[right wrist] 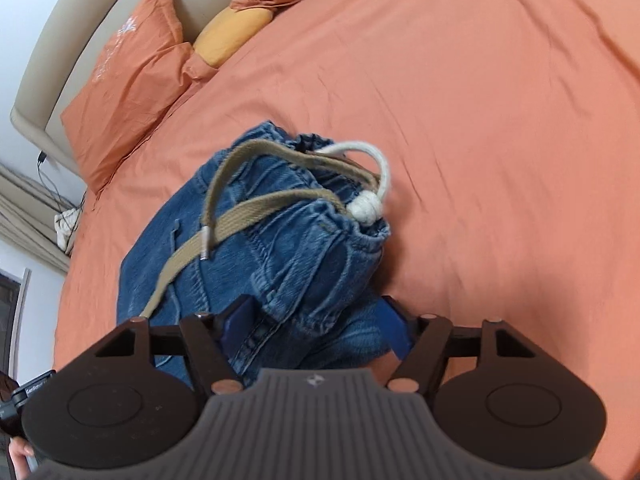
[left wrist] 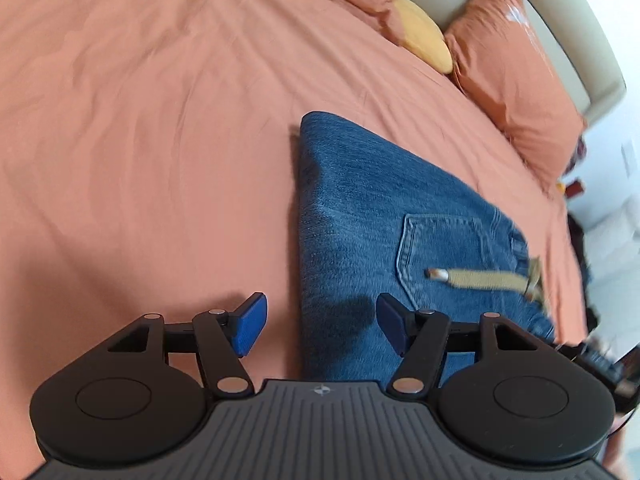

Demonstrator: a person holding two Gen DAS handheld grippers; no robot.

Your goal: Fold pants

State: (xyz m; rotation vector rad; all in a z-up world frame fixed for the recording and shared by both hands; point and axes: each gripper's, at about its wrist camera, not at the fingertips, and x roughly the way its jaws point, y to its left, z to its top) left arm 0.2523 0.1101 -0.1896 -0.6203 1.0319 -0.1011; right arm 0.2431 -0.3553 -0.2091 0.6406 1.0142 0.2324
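Two hand-held grippers (left wrist: 322, 326) (right wrist: 316, 330), one folded pair of jeans (left wrist: 360, 220), three pillows (left wrist: 516, 76).

Left gripper (left wrist: 322, 326), right gripper (right wrist: 316, 326): black linkage arms, blue pads, silver/copper rivets, ribbed grey housing, small emblem.

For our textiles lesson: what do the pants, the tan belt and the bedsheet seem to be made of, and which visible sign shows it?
Pants: blue denim, likely cotton; faded twill grain, double-stitched pocket.
Belt: flat woven webbing, matte tan; ribbed weave, shiny metal-looking tip.
Bedsheet: thin plain-woven cloth, matte orange, perhaps cotton; fine soft creases.
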